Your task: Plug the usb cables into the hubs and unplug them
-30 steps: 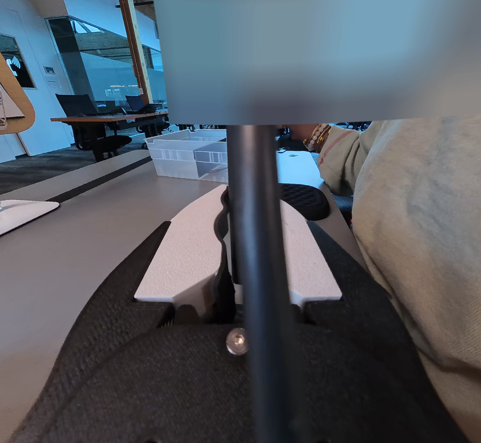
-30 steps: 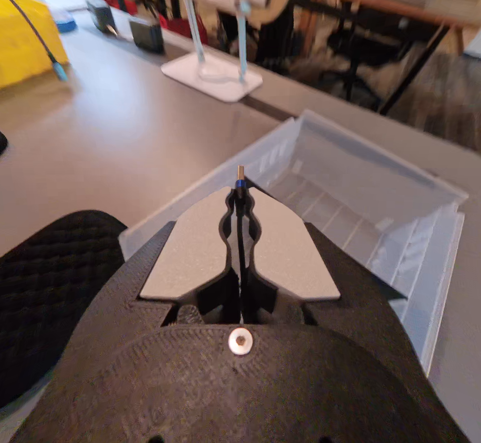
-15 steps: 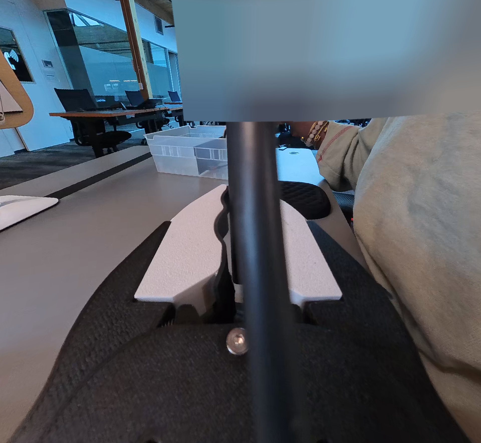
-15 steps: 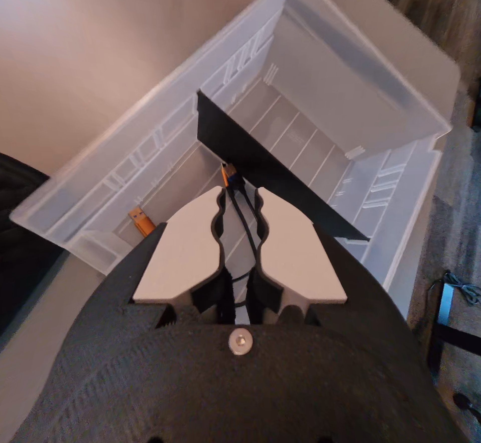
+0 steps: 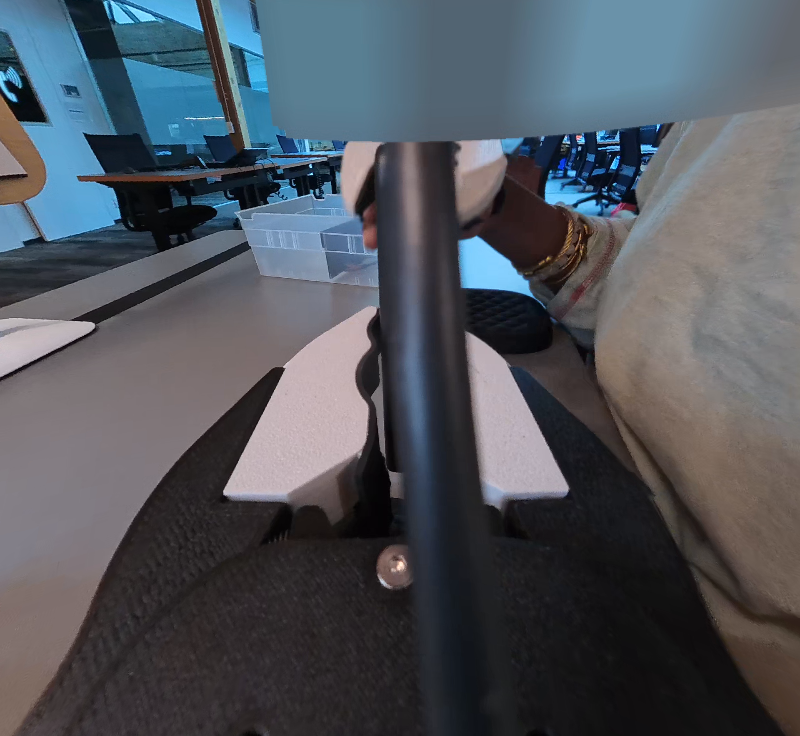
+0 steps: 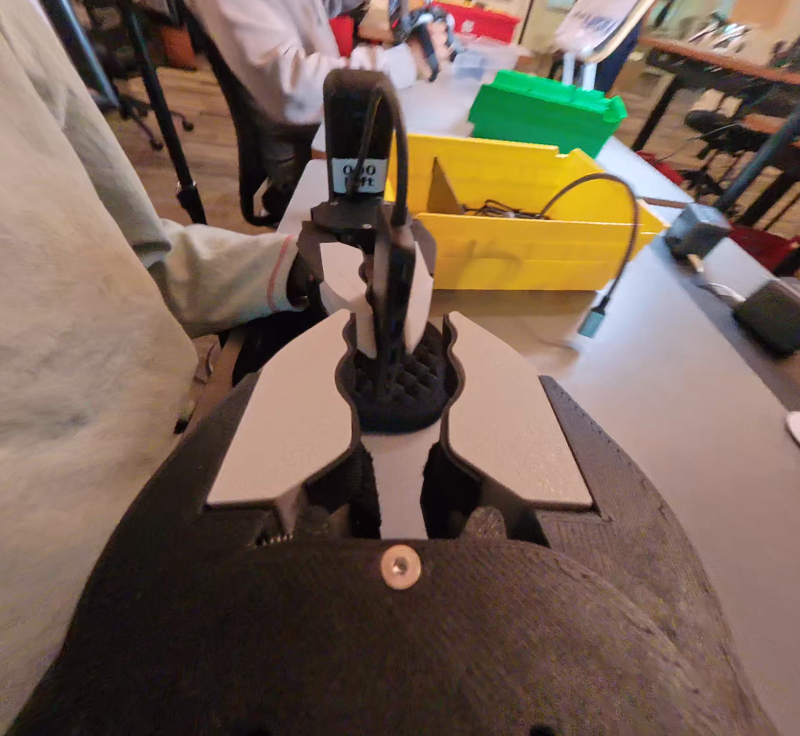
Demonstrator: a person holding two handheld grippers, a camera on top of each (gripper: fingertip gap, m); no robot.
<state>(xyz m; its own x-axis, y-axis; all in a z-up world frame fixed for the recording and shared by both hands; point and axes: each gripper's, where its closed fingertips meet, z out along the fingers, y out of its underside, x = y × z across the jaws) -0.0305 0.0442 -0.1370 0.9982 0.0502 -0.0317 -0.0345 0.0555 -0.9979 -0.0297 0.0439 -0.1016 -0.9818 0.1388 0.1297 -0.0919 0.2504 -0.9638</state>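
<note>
My left gripper (image 5: pixel 415 321) is shut on a slim black hub (image 5: pixel 391 412), held edge-up. The hub's thick black cable (image 5: pixel 433 499) runs back past the camera. In the right wrist view the left gripper (image 6: pixel 389 343) faces me with the hub (image 6: pixel 391 282) upright between its fingers, above a black padded rest (image 6: pixel 398 399). My right gripper (image 6: pixel 400 325) is open and empty, its fingers on either side of the hub's lower end but apart from it. A black USB cable (image 6: pixel 623 204) arcs out of the yellow bin (image 6: pixel 519 256), its plug (image 6: pixel 593 321) hanging over the table.
A clear divided bin (image 5: pixel 298 239) stands farther along the grey table. A green bin (image 6: pixel 541 113) sits behind the yellow one. Two dark adapters (image 6: pixel 697 230) (image 6: pixel 770 312) lie at the right. The person's sleeved arm (image 6: pixel 216 274) is at the left. Another person sits behind. The tips of both grippers are at nearly the same place.
My right gripper let go of the thin cable over the clear bin, opened, and swung round to face the left gripper. The left gripper kept its hold on the hub and barely moved.
</note>
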